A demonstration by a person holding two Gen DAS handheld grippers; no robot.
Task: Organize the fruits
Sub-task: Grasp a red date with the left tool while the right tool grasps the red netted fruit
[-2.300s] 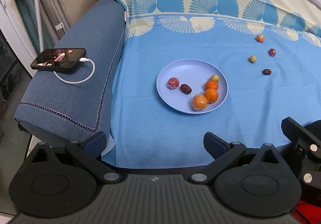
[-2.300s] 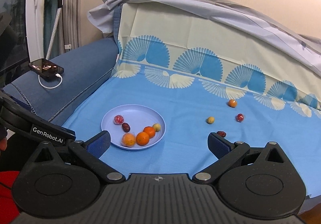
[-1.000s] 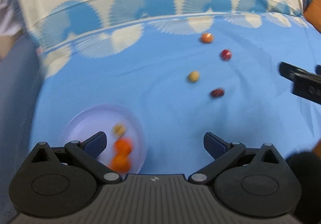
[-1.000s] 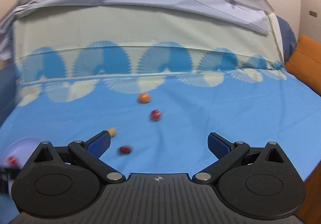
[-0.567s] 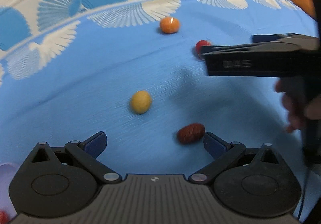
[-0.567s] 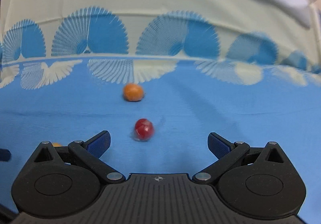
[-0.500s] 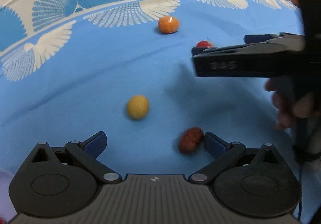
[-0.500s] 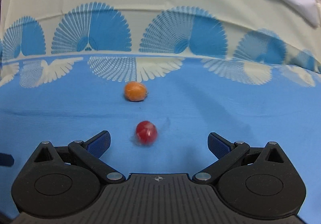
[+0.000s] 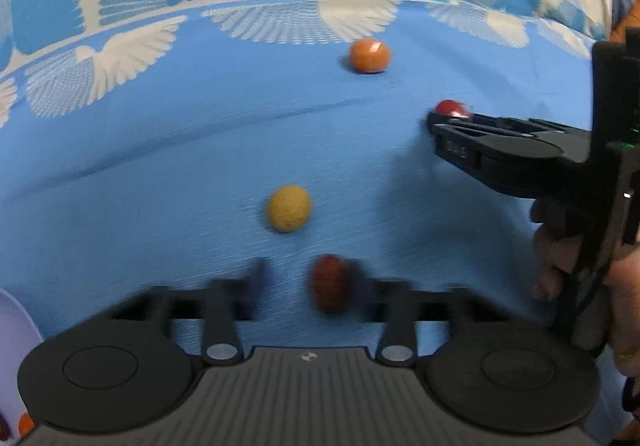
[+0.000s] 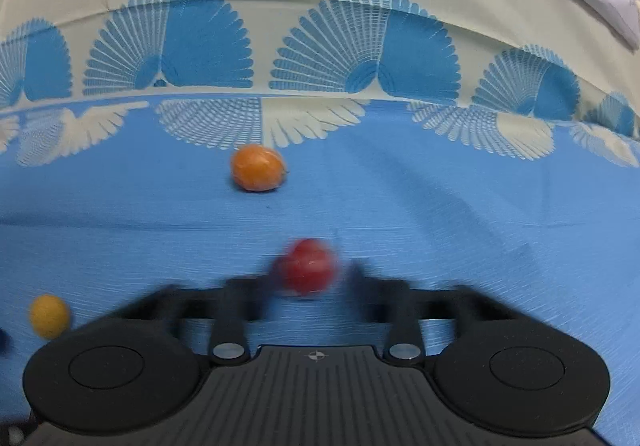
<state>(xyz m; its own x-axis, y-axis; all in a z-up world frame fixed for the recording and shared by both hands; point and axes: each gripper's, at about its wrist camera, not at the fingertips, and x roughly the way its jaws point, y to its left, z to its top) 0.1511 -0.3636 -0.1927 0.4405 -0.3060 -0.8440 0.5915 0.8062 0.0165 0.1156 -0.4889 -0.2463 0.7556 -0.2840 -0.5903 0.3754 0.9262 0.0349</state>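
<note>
In the left wrist view a dark red-brown date (image 9: 329, 282) lies on the blue cloth between the blurred fingers of my left gripper (image 9: 310, 286), which are closing around it with a gap still showing. A yellow fruit (image 9: 289, 208) and an orange fruit (image 9: 369, 56) lie farther off. My right gripper (image 9: 450, 117) reaches in from the right at a red fruit (image 9: 451, 108). In the right wrist view the red fruit (image 10: 307, 266) sits between the blurred, narrowing fingers of my right gripper (image 10: 310, 286). The orange fruit (image 10: 258, 168) and yellow fruit (image 10: 49, 315) lie beyond.
The lilac plate's rim (image 9: 16, 326) shows at the lower left of the left wrist view with an orange fruit (image 9: 26, 426) on it. The patterned sofa back (image 10: 320, 26) rises behind the fruits. A hand (image 9: 560, 258) holds the right gripper.
Both grippers moved forward and lower onto their fruits. The fingers of both have started closing: the left around the date, the right around the red fruit.
</note>
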